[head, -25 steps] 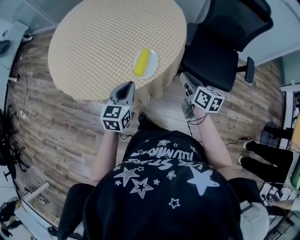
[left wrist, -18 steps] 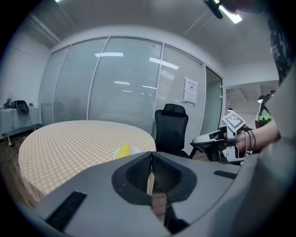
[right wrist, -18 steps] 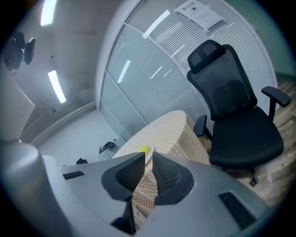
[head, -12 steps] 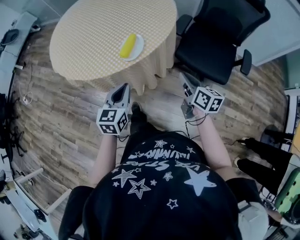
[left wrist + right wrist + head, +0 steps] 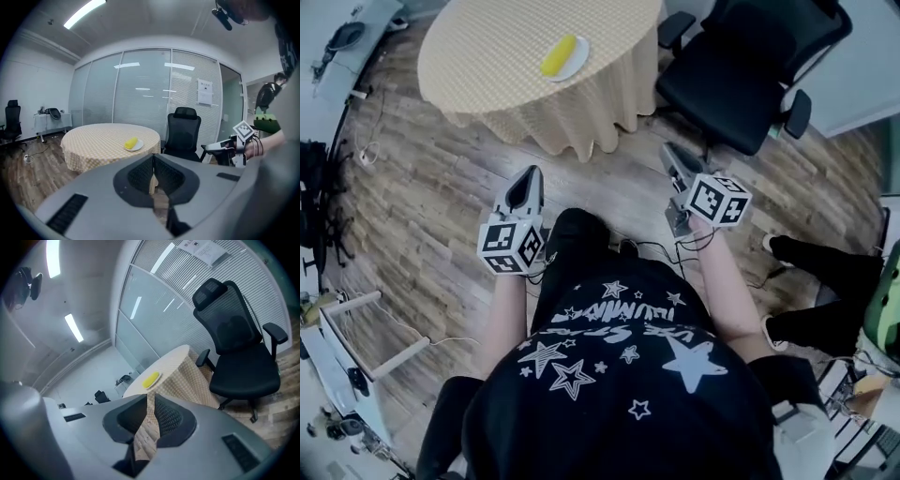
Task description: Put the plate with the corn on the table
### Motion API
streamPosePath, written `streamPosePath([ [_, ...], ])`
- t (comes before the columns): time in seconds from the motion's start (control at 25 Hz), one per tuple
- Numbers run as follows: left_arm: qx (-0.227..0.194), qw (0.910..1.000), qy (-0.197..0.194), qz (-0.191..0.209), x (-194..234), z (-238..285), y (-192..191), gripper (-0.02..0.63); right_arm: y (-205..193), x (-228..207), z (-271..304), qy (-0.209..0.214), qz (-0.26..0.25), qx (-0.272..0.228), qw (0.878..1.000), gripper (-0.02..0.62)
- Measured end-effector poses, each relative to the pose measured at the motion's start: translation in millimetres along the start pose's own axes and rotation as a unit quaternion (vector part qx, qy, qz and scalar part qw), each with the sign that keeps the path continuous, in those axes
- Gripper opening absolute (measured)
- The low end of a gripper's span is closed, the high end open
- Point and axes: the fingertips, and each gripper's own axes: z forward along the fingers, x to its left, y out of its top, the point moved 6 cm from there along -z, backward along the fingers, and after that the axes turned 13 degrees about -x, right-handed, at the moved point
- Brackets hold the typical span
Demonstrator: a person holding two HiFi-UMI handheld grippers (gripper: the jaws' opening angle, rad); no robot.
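nearest you, the left hand-held gripper [image 5: 530, 176] is held low over the wooden floor [image 5: 431, 197], just ahead of your body. its own view shows the two jaws pressed together with nothing between them.

level with it, to its right, is the right hand-held gripper [image 5: 673, 155]. its jaws are all but pressed together, leaving a thin slit through which only floor and tablecloth show. neither hand-held gripper carries anything.

ahead of the right hand-held gripper, a little to its right, stands a black office chair [image 5: 741, 66], near the desk's edge.

farther ahead of both hand-held grippers, and well apart from them, is the round desk [image 5: 478, 56] under a checked cloth. the plate [image 5: 574, 64] rests flat on it, towards the edge nearer the chair, forward of the left hand-held gripper and forward-left of the right one. the corn [image 5: 557, 55] lies on the plate, which is out of reach of both hand-held grippers from where you stand.

judged from this layout, the task looks complete: the plate with the corn is on the desk, level and free of both hand-held grippers. no step appears to be left, and nothing here calls for a correction to the plate's place.
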Motion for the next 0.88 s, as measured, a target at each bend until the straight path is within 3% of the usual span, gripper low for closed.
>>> streamPosePath([
  [0.44, -0.039, 0.999, 0.022, 0.006, -2, -43, 10, 0.008, -21, 35, -14, 0.046, -0.022, 0.019, 0.999, 0.06],
  [0.76, -0.05, 0.998, 0.039, -0.004, 2, -118, 5, 0.008, -41, 102, -21, 0.079, -0.071, 0.042, 0.993, 0.055],
  [0.88, -0.044, 0.9979, 0.046, -0.011, 6, -148, -1, 0.008, -55, 128, -31, 0.093, -0.062, 0.046, 0.993, 0.052],
])
